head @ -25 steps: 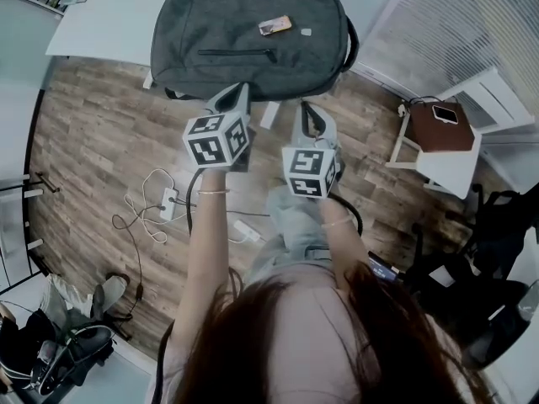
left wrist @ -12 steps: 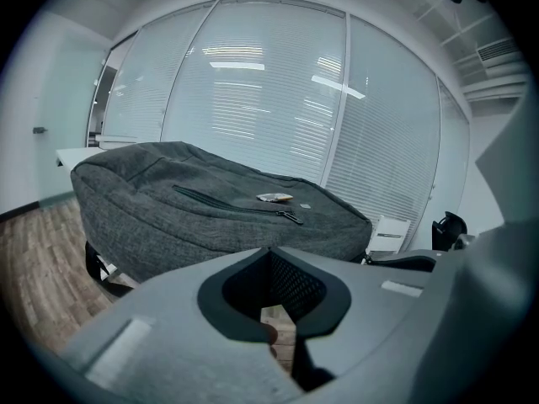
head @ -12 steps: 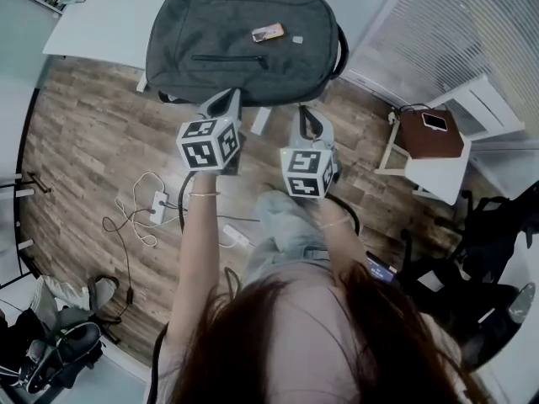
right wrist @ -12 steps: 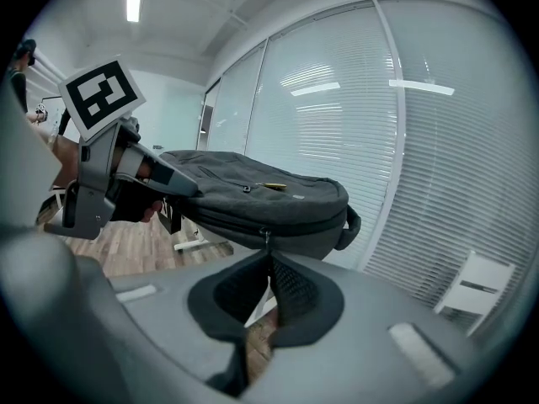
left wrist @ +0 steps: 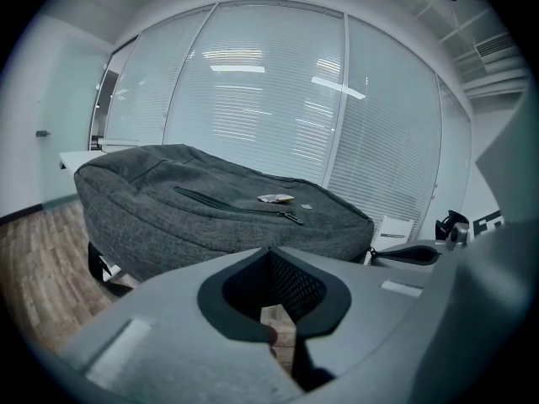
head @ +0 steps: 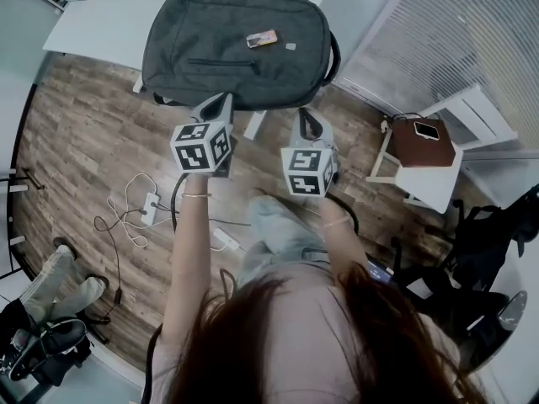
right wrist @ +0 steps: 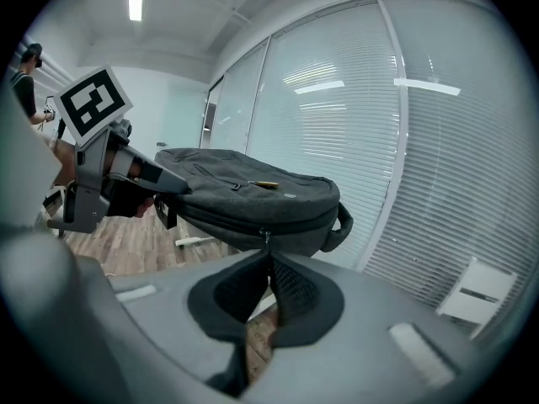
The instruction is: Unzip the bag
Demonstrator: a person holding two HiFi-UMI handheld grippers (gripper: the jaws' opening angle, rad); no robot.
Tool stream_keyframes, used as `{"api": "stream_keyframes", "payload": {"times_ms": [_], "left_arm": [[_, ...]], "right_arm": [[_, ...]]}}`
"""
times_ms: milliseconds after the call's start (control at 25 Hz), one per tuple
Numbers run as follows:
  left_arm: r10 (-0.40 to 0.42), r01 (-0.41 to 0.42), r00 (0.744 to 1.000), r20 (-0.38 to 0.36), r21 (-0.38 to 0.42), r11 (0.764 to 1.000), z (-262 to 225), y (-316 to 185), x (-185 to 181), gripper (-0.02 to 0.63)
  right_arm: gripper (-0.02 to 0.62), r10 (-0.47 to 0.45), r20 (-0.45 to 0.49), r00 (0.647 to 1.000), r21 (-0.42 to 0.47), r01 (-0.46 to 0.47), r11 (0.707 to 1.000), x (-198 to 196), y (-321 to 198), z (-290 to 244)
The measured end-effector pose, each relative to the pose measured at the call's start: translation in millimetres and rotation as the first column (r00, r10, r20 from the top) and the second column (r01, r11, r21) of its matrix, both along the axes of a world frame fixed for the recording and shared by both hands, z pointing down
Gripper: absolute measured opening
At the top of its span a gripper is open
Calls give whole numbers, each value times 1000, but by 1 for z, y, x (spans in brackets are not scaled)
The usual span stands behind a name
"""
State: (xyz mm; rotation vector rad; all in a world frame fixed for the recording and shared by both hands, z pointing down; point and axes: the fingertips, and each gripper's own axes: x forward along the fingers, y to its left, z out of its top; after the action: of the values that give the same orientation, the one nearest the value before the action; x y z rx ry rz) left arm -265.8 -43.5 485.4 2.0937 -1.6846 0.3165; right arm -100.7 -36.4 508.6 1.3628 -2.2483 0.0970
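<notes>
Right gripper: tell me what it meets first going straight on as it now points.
The right gripper, jaws together, points at the near side of the grey fabric backpack, at the small dark zipper pull hanging there. It would likely meet that first; the gap left is hard to judge.

Grey fabric bag (head: 236, 45) lies flat on the white table (head: 101, 19) — front face up, pocket zip (head: 221, 62) closed.

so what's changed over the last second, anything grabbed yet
Very little. The right tongs edged slightly rightward along the backpack's near edge and now line up with its zip pull. Nothing was gripped or released. The left tongs kept their place. Both remain shut and empty, and the backpack lies zipped on the table, small flat item on top.
</notes>
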Motion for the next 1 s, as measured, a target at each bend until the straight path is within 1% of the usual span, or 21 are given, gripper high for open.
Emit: {"api": "stream_keyframes", "payload": {"times_ms": [520, 680, 840, 1000], "left_arm": [[-12, 12, 1000, 7, 10, 1000, 0, 0, 1, 7], [-19, 19, 1000, 7, 18, 1000, 0, 0, 1, 7], [-32, 31, 999, 23, 31, 999, 0, 0, 1, 8], [-31, 30, 999, 18, 30, 999, 0, -1, 1, 8]], "right_arm": [[9, -61, -14, 998, -10, 61, 998, 14, -15, 0], [11, -80, -28, 996, -11, 80, 997, 20, -20, -1], [9, -82, -35, 996, -12, 82, 997, 25, -25, -2], [11, -107, -54, 993, -15, 107, 994, 29, -30, -5]]}}
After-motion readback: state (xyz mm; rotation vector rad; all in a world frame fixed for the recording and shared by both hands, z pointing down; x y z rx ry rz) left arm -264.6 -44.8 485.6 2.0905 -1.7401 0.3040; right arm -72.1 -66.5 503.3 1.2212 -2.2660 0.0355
